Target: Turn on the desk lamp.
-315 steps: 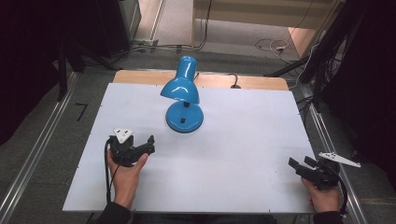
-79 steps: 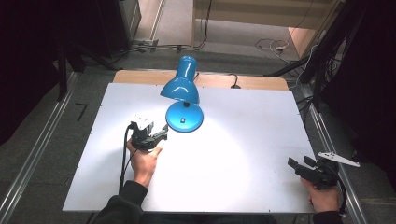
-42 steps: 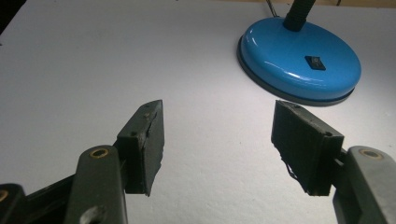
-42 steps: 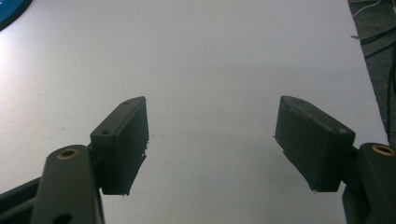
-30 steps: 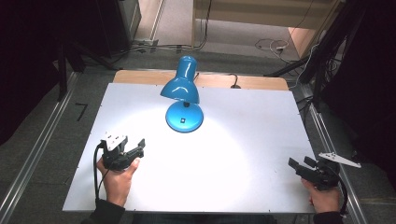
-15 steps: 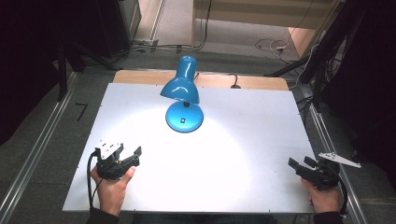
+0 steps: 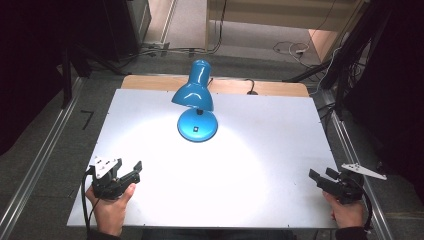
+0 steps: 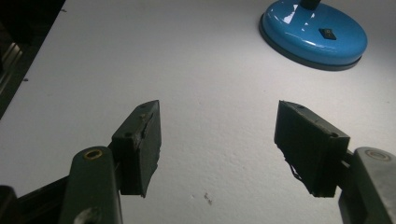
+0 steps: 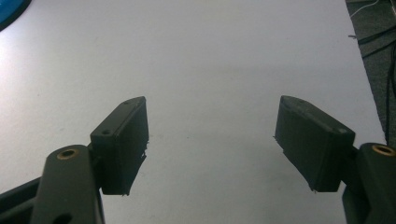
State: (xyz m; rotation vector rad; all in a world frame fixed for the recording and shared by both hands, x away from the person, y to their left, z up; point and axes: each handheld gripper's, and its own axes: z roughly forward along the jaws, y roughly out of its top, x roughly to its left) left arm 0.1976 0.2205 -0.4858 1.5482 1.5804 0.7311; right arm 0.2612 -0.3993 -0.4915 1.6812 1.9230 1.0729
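surface: we see 1 white counter with a bare wooden strip along its far edge | on it: 1 blue desk lamp, round base flat on the far middle, shade tilted down, lit | light: we note a bright pool spread across the middle

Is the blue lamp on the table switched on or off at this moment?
On. The blue lamp stands upright, and a bright pool of light spreads over the white table under its shade.
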